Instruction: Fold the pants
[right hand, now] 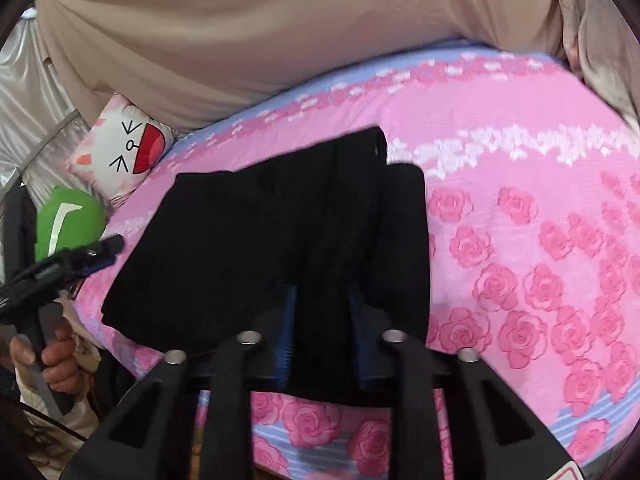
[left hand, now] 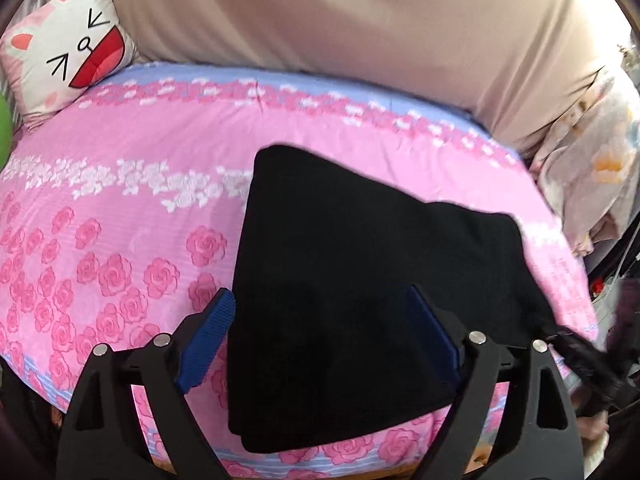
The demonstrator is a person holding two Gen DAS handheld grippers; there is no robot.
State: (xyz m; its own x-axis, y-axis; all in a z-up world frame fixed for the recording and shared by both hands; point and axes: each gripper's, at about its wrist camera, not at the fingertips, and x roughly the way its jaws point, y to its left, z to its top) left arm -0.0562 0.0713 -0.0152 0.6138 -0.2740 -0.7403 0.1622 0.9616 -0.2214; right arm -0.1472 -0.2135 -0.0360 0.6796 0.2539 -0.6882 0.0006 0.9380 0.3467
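the black pants (left hand: 340, 280) lie folded into a compact stack at lower centre of the frame, on the pink rose sheet (left hand: 120, 208) near the bed's front edge. the left gripper (left hand: 324, 312) hangs over them, spread wide, gripping nothing. the right gripper (right hand: 322, 300) is clenched on a fold of the pants. likely best to lay that fold flat with edges aligned before letting go. a cat pillow (left hand: 68, 52) sits upper left.
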